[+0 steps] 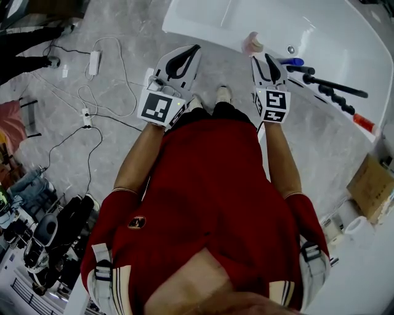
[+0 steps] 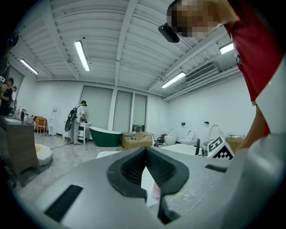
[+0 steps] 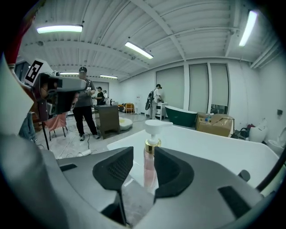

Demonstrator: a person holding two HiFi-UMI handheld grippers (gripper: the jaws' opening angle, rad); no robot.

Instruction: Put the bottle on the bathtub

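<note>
Pale marbled floor (image 1: 37,86) runs up to the white bathtub (image 1: 209,15), whose basin looks bare from where I stand. On its near rim the pink pump bottle (image 1: 253,43) stands upright, just ahead of the right tongs (image 1: 265,58) — they are spread, the bottle showing in the gap between the pads and, as far as I can judge, not pinched. The left tongs (image 1: 194,50) hang alongside, pressed together on nothing. I'd call the placing all but done. The clean way out is straight back, pads held wide of the pump head so nothing nudges the bottle off the rim. A cardboard box (image 1: 371,184) sits off to the right — I can't see into it.
</note>
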